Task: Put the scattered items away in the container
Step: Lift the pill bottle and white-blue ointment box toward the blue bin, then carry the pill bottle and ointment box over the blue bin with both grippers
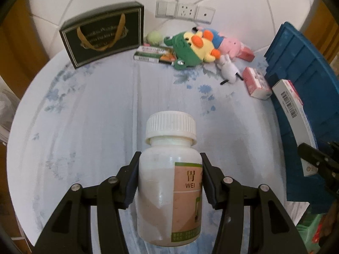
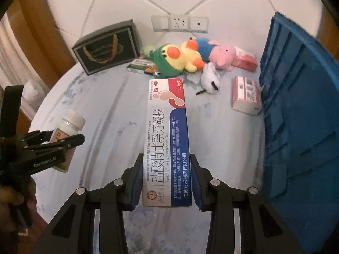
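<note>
Table (image 1: 95,110) with a pale blue floral cloth carries everything. Blue plastic crate (image 2: 296,105) stands on its right side, ribbed wall facing both cameras.

Black gift box (image 1: 101,36) with a gold ribbon handle stands upright at the back left, against the tiled wall. Just right of it, a heap of soft toys: yellow duck in a green hood (image 1: 195,46), pink pig (image 1: 231,46) touching it on the right, small white toy (image 1: 228,68) just in front of the pig.

Right gripper (image 2: 165,182): jaws pinching the near end of a long white, blue and red gel box (image 2: 167,139), which points away from the camera, held above the cloth. Left wrist view shows the same box close beside the crate wall.

Left gripper (image 1: 169,180): jaws pinching a white pill bottle (image 1: 169,182) by its body, white ribbed cap up, orange and green label turned right. Bottle is held above the cloth, well left of the crate.

Still on the table: pink and white box (image 1: 255,82) just beside the crate's near corner; red box (image 2: 243,60) at the back, touching the pig; flat green and orange box (image 1: 154,55) lying in front of the gift box, by the duck.

Wall sockets (image 1: 184,11) above the toys.
</note>
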`<state>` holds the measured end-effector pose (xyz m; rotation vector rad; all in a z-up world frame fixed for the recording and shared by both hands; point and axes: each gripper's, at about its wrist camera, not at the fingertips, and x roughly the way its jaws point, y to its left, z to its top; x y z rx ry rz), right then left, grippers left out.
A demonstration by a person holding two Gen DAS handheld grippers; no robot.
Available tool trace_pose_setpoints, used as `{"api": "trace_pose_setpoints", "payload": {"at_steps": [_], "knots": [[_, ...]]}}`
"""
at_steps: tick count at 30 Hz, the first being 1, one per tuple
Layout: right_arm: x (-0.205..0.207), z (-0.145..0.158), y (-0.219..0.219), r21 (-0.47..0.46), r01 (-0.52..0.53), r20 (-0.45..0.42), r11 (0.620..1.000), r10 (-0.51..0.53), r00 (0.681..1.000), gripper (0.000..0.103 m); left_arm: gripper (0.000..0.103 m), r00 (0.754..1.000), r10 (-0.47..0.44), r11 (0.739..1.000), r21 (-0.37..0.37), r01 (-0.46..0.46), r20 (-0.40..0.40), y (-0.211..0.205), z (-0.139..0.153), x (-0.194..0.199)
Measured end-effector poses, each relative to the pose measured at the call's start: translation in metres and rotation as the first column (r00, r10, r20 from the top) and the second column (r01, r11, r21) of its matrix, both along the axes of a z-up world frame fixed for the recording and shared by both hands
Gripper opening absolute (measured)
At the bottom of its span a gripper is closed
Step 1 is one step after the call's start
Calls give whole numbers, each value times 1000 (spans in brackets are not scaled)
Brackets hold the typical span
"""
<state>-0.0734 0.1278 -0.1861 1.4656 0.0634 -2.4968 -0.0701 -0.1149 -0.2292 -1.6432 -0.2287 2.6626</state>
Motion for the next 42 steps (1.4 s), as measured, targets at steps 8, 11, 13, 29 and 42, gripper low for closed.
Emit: {"api": "trace_pose_setpoints", "payload": {"at_steps": [8, 11, 13, 29, 42], "knots": [[29, 49, 1, -32, -53, -74, 998, 50, 996, 38, 52, 996, 10, 1000, -12, -11, -90, 6, 59, 27], [38, 65, 2, -42, -69, -99, 997, 64, 993, 38, 52, 993, 12, 999, -29, -15, -118, 9, 78, 36], [44, 76, 3, -49, -78, -117, 996, 72, 991, 38, 52, 991, 20, 999, -33, -25, -130, 10, 88, 41], [78, 144, 47, -123, -95, -233, 988, 64, 970, 38, 52, 967, -20, 994, -108, -8, -254, 57, 157, 61], [100, 186, 134, -164, -16, -333, 986, -39, 942, 38, 52, 928, -165, 982, -144, 123, -333, 146, 199, 51]]}}
